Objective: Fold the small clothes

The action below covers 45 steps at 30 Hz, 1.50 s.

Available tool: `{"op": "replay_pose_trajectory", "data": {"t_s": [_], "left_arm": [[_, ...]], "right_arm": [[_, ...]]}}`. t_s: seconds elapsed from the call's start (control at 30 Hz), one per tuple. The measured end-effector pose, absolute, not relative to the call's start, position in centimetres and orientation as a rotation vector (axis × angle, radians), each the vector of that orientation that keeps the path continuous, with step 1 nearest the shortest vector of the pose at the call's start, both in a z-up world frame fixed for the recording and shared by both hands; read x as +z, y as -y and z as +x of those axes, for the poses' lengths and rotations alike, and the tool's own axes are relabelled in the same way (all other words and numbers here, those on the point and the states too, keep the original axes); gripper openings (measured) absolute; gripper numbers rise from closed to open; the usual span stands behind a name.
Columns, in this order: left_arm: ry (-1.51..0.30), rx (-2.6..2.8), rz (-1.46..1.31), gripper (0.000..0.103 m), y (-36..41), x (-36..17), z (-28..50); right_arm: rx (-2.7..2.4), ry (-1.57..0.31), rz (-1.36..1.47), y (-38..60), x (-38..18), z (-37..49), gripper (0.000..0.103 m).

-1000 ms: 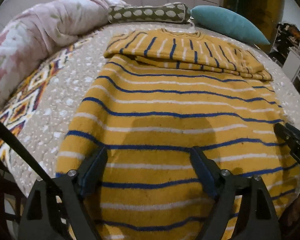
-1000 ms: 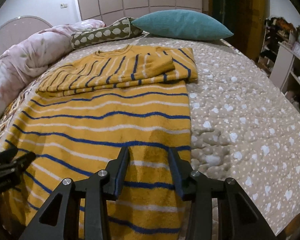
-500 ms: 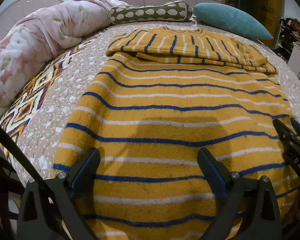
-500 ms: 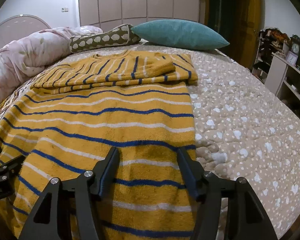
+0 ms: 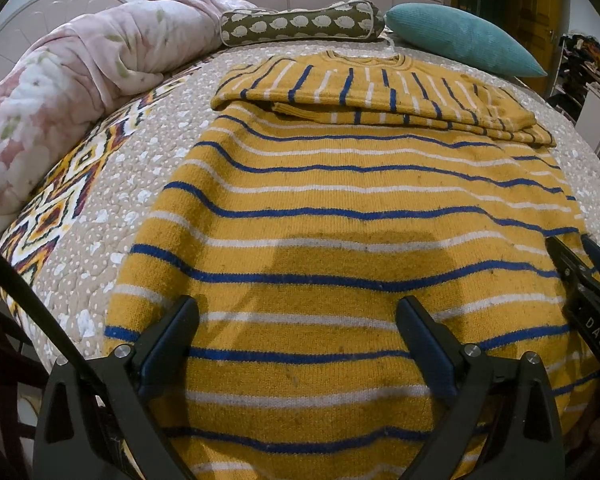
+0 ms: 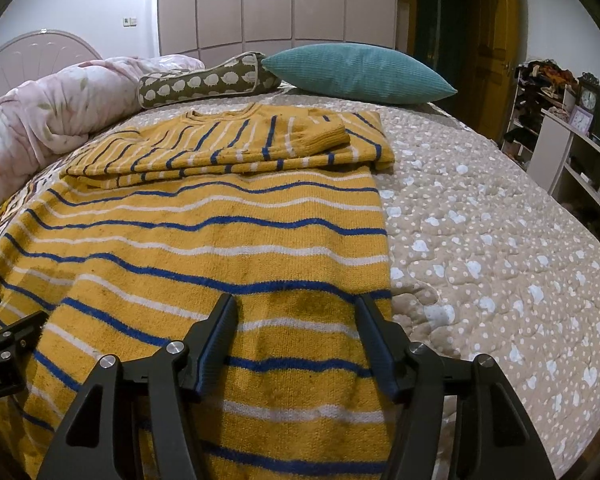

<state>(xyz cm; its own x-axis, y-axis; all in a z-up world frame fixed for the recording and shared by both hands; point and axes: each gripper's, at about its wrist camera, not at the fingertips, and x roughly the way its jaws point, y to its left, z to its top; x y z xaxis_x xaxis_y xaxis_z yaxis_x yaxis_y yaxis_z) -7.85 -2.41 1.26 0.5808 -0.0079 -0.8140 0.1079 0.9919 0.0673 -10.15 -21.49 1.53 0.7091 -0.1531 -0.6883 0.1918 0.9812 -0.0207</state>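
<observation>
A yellow sweater (image 5: pixel 360 184) with blue and white stripes lies flat on the bed, its sleeves folded across the chest near the collar. My left gripper (image 5: pixel 296 304) hangs open over the sweater's lower left part, jaws wide, nothing pinched between them. My right gripper (image 6: pixel 296 300) is open over the lower right part of the sweater (image 6: pixel 220 232), close to its right side edge. Each gripper shows in the other's view: the right gripper (image 5: pixel 580 280) at the right border, the left gripper (image 6: pixel 4 344) at the left border. The hem lies below the jaws, out of sight.
The beige dotted bed cover (image 6: pixel 480 240) spreads bare to the right of the sweater. A pink floral duvet (image 5: pixel 60 92) is heaped at the left, with a sheep-print bolster (image 5: pixel 300 24) and a teal pillow (image 5: pixel 460 36) behind. White shelves (image 6: pixel 572 160) stand to the right of the bed.
Both grippers have spread their jaws wider, the right one most in the first half second. The sweater lies as it did.
</observation>
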Motion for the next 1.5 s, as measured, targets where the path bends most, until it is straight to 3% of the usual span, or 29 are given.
{"op": "replay_pose_trajectory", "data": {"t_s": [1.5], "left_arm": [[-0.989,-0.035,0.119,0.103,2.68,1.23,-7.31]], "right_arm": [[-0.159,-0.753,0.093,21.92,1.41,-10.16,0.070]]}}
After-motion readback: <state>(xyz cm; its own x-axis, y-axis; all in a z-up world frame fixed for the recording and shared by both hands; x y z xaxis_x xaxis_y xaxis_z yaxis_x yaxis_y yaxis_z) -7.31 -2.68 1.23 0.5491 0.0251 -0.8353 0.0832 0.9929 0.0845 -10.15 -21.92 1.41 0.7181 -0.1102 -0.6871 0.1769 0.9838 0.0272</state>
